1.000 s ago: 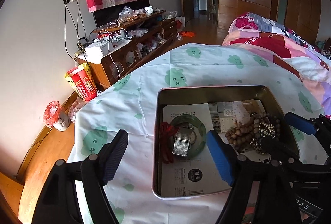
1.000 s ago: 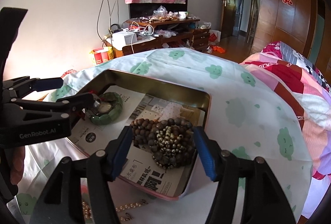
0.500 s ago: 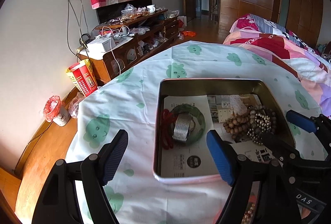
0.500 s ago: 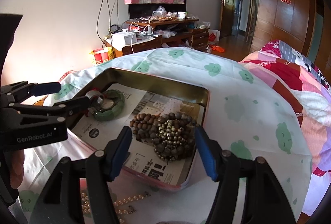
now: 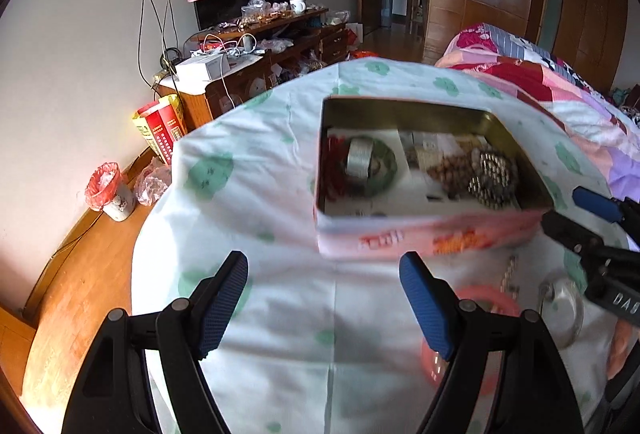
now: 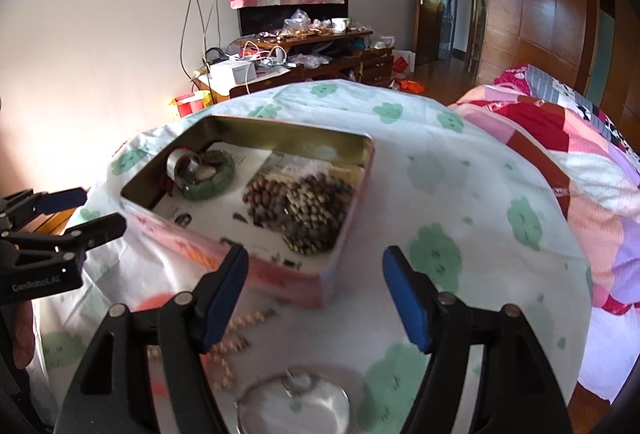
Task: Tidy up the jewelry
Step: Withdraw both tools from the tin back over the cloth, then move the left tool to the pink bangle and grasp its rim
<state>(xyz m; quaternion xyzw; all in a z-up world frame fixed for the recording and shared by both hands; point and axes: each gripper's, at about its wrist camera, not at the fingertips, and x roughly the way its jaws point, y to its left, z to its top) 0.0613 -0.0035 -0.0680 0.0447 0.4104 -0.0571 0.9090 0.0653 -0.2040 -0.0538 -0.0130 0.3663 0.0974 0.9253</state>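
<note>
Holding the left gripper (image 5: 320, 266) and the right gripper (image 6: 314, 254) low over the cloth (image 5: 272, 193), just short of the tin (image 5: 420, 240), fingers spread wide on both and clamping nothing. Keeping the sorted pieces inside the tin: bangle (image 5: 382, 163) at the left end, beads (image 5: 490, 175) heaped at the right, over printed paper. Leaving more jewelry loose on the cloth in front of the near wall: a pale chain (image 6: 236, 330), a pink ring (image 5: 484, 300) and a round shiny piece (image 6: 296, 404), possibly a pendant or a lid, blurring too much to tell. Risking a snag from here: reaching for the chain with fingers this wide and pinching cloth along with it; closing on one end only and letting the rest swing and catch on the rim; nudging the light tin across the slack cloth with a finger. Also risking a clash, working the two tools close together near the same corner. Compared with a second ago, sitting further back and lower: then hanging right over the open tin, now facing its pink side with the loose pieces in front; bangle and beads lying as before.
</note>
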